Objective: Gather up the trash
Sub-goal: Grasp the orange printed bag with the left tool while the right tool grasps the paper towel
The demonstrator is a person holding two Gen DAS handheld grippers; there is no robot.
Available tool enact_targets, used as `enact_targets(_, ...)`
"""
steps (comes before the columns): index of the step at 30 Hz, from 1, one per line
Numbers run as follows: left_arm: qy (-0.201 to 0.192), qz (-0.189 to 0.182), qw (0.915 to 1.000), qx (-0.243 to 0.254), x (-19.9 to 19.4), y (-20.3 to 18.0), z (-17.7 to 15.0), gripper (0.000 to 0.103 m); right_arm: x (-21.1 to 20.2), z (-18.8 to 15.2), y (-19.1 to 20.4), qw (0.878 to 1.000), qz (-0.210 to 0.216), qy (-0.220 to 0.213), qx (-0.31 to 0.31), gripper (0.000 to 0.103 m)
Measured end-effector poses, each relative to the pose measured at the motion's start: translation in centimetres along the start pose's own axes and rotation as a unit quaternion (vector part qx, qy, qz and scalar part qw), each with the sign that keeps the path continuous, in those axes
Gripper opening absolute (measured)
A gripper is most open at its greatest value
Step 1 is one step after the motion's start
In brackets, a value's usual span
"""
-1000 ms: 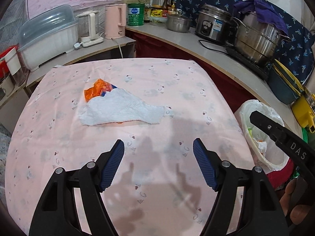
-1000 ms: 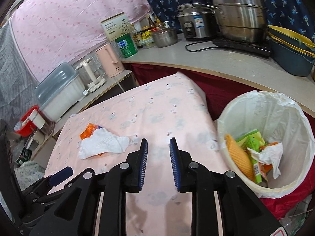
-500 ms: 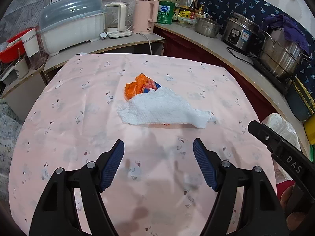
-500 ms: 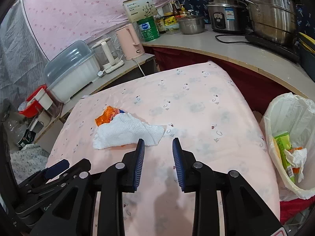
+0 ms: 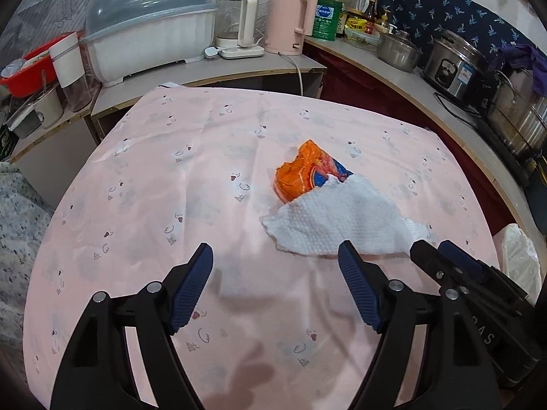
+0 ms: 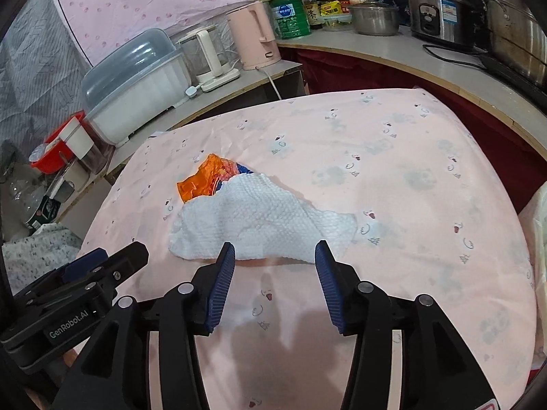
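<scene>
Here pink tablecloth [image 5: 171, 177] bears paper towel [image 6: 259, 222], orange wrapper [image 6: 205, 179].

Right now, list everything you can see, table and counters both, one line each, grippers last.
paper towel: 1, white, on the table, partly over the wrapper
wrapper: 1, orange and blue, crumpled, at the towel's far edge
tablecloth: 1, pink with small prints, covers the table
bin liner: 1, white, past the table's right edge
kettle: 1, pink, on the low counter
glass kettle: 1, clear and white, beside the pink one
lidded dish box: 1, white with a grey lid, left counter
red basin: 1, far left
green tin: 1, under a white carton
rice cooker: 1, steel, right counter
left gripper: black with blue pads, open, empty
right gripper: just been opening, empty, at the towel's near edge
</scene>
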State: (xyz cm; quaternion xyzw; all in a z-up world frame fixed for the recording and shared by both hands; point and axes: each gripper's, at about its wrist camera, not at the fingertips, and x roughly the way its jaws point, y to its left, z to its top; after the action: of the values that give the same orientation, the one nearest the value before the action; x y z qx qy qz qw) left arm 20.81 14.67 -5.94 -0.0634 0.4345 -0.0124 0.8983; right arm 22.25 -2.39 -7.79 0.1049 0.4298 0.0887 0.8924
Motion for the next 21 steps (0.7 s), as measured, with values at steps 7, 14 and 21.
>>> enact_targets(7,0.004,0.005,1.0,-0.006,1.8,1.3,1.4,0.072,3.7,1.0,0.6,1.0,0.004,0.017,-0.002,0.049)
enact_targets(14,0.006,-0.003,1.0,0.001,3.9,0.4,3.6,0.072,5.4,0.5,0.1,0.999,-0.005,0.032,-0.005,0.031)
enact_targets(21,0.032,-0.009,0.9994,0.011,7.6,-1.2,4.7,0.068,5.1,0.3,-1.2,1.0,-0.008,0.027,0.007,0.007)
